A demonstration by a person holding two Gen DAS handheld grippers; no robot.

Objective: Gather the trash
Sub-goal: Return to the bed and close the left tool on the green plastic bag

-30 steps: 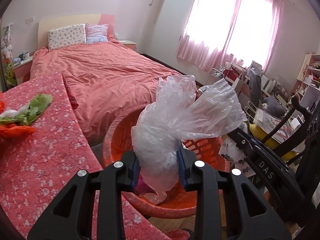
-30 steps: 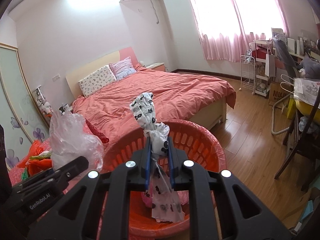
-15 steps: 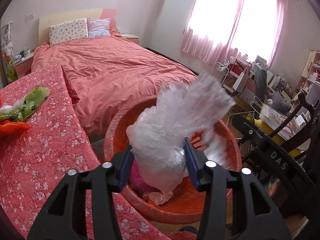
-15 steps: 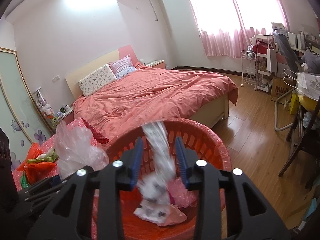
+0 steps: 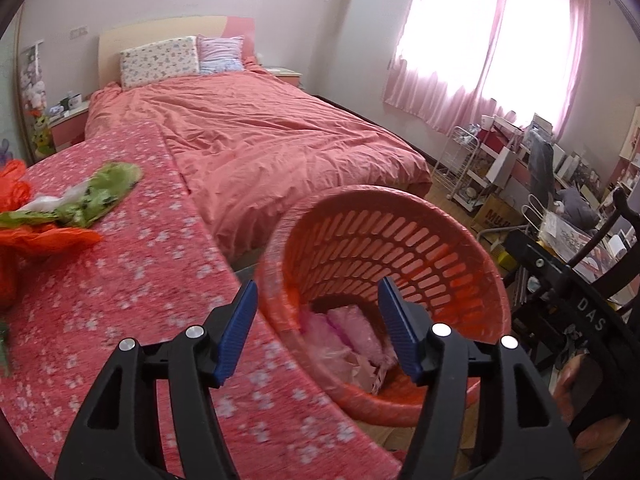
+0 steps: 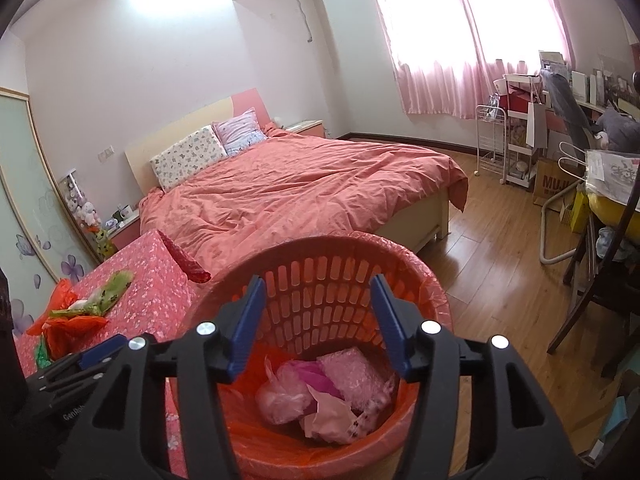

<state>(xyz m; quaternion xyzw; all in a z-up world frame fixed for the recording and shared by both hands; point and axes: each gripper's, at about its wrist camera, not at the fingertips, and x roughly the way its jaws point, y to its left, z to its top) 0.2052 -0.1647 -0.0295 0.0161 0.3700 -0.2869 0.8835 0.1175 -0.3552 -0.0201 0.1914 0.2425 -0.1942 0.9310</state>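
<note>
both grippers opening, empty, above basket (image 6: pixel 408 264)

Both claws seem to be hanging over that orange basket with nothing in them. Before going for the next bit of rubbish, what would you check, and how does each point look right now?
1. Left gripper empty: ok, its jaws are opening with nothing between them.
2. Right gripper empty: ok, its jaws are opening too, and nothing hangs from them.
3. Dropped bags inside the orange basket: ok, the clear plastic bag and the pink wrappers lie at its bottom.
4. Basket upright beside the flowered table: ok.
5. More trash to fetch: ok, the green bag and the orange bag lie on the table.
6. Room left in the basket: ok, only its bottom is covered.
</note>
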